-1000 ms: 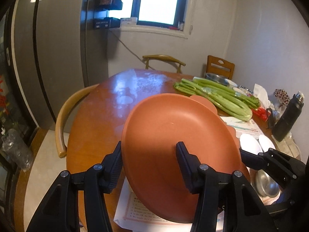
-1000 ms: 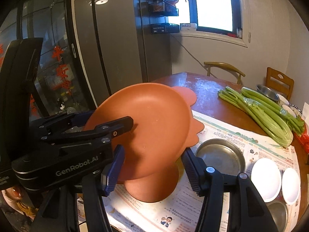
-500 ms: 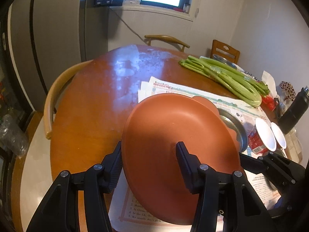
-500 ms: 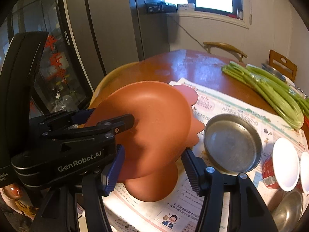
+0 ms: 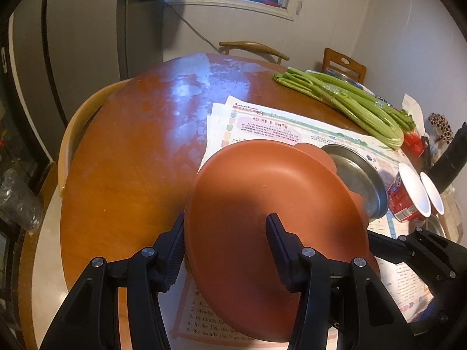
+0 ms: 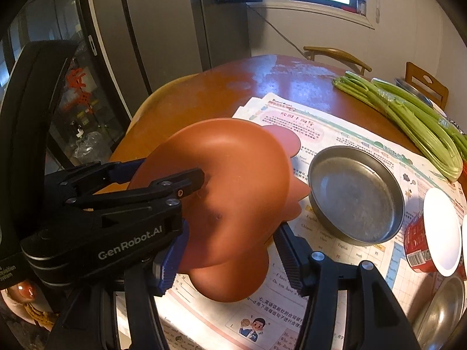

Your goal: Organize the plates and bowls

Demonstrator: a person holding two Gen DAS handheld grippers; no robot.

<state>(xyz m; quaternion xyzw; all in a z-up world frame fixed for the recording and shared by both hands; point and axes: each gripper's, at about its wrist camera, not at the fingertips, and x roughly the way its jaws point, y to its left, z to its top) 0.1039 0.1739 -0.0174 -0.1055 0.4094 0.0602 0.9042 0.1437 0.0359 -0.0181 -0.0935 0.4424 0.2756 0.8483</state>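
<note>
Gripping opposite rims, the left gripper [image 5: 224,250] and right gripper [image 6: 230,259] hold the orange plate [image 5: 271,218] tilted above the newspaper [image 6: 344,134], with the steel bowl [image 6: 356,192] just right on the tabletop [image 5: 131,160].

Matt orange plate [image 5: 262,192]; dull metal dish [image 6: 356,195]; glossy wooden table [image 5: 131,160].

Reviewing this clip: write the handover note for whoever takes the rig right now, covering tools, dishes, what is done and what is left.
Left tool: shut on the orange plate, one pad above and one under its near rim.
Right tool: shut on the same plate's scalloped edge.
The plate is tilted, over the newspaper and left of the steel dish.
Two white bowls lie on their sides right of that dish; another steel bowl sits nearer.
Done: plate gripped by both tools.
Left: set it down, then sort the bowls.
</note>
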